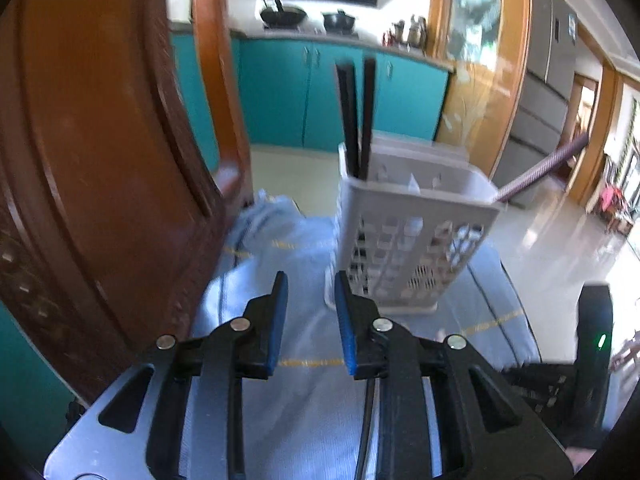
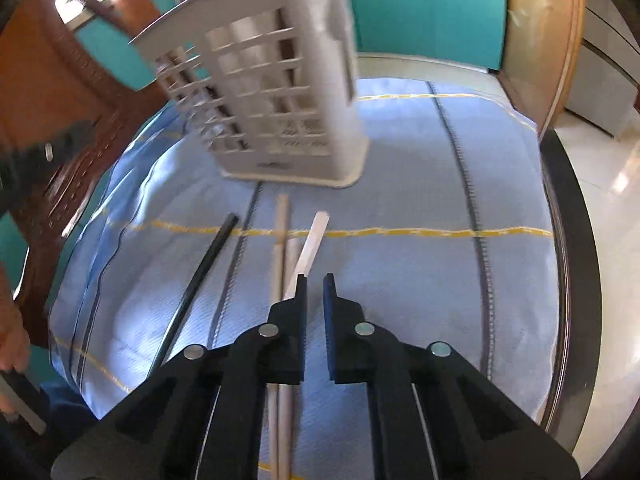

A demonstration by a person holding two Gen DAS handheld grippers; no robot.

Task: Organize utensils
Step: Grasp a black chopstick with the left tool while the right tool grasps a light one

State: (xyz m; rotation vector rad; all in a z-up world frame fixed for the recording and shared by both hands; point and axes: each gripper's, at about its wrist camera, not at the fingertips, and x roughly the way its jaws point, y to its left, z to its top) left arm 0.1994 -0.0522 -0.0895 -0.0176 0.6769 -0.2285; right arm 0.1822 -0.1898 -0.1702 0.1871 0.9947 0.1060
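Your white lattice-sided utensil holder [image 1: 404, 236] stands upright on the blue cloth [image 1: 304, 400] covering the counter, with two black chopsticks [image 1: 356, 120] standing in its far-left corner. Ahead of your right gripper [image 2: 315, 284], one black chopstick [image 2: 200, 280] and pale wooden chopsticks [image 2: 280, 248] lie flat on the cloth, near the holder's base. A mark on the base is too blurred to read. Left gripper [image 1: 311, 284]: fingers apart, empty. Right fingers: narrowly parted, gripping nothing.
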